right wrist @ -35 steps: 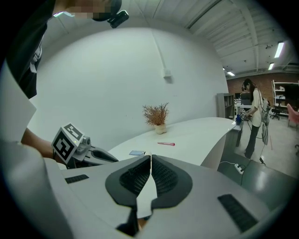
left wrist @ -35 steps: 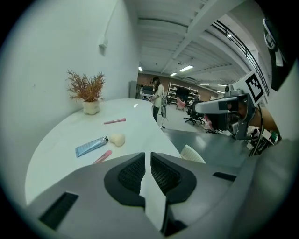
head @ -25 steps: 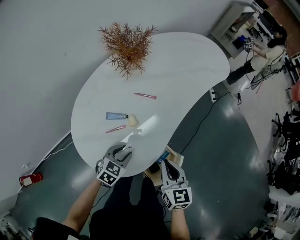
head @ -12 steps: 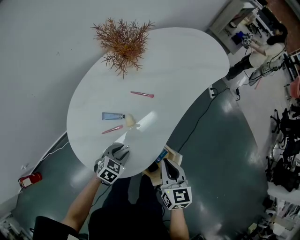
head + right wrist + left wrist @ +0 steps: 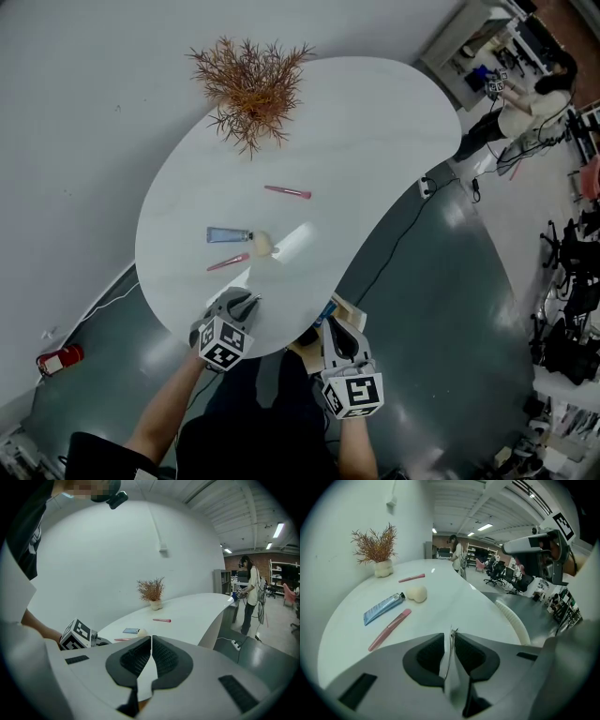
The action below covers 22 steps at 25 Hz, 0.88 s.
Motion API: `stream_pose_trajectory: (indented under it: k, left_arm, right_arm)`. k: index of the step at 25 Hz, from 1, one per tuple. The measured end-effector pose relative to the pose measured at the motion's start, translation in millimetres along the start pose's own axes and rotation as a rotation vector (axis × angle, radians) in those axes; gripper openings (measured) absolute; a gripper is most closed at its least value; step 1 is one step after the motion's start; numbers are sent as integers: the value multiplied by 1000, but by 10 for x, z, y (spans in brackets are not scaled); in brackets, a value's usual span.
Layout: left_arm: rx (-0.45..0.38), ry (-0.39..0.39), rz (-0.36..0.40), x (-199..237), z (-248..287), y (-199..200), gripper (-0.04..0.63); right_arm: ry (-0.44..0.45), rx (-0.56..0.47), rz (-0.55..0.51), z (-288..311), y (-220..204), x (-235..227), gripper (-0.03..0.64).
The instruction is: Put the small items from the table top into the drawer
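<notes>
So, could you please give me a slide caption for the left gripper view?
Left gripper, jaws just closed on a thin metal item; ahead lie a pink stick, blue tube, makeup sponge.

Wall (image 5: 66,112): plain white | table (image 5: 375,122): white, curved, against the wall | floor (image 5: 441,309): glossy dark grey, fire extinguisher (image 5: 61,357) at wall foot | ceiling lights (image 5: 485,527): strips, lit | far end: shelves (image 5: 281,573), office chairs (image 5: 494,571)

Bright, even indoor light fills all views. Ceiling lamps (image 5: 485,527) glow as white strips, and a glare patch shines on the glossy worktop (image 5: 375,122); the dark floor (image 5: 441,309) reflects light too. Shadows are faint. Both gripper views bulge, with black corners, and the near jaws look soft.
</notes>
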<state>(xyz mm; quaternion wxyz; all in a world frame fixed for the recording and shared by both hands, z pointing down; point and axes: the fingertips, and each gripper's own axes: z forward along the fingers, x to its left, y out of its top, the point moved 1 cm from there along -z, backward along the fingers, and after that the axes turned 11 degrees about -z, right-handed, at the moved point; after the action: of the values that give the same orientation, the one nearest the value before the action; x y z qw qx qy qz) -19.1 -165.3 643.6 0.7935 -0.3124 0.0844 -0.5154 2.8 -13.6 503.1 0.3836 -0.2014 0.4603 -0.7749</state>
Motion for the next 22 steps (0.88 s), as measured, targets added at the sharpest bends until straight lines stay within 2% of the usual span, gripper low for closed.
stream_pose_trajectory:
  k: [2, 3, 6, 12, 22]
  left_arm:
    - [3, 6, 12, 10, 1, -3, 77]
    - [4, 12, 24, 17, -3, -5, 42]
    - [6, 20, 63, 23, -6, -1, 37]
    - [2, 17, 90, 20, 5, -3, 34]
    - [-151, 5, 72, -78, -270, 383, 32]
  right_arm:
    - [-4, 2, -2, 5, 4, 9, 31]
    - [-3, 1, -4, 6, 4, 18, 31]
    - [-4, 1, -8, 14, 9, 40, 31]
    - [-23, 2, -5, -6, 24, 58, 29]
    - [-70, -18, -1, -122, 146, 110, 29]
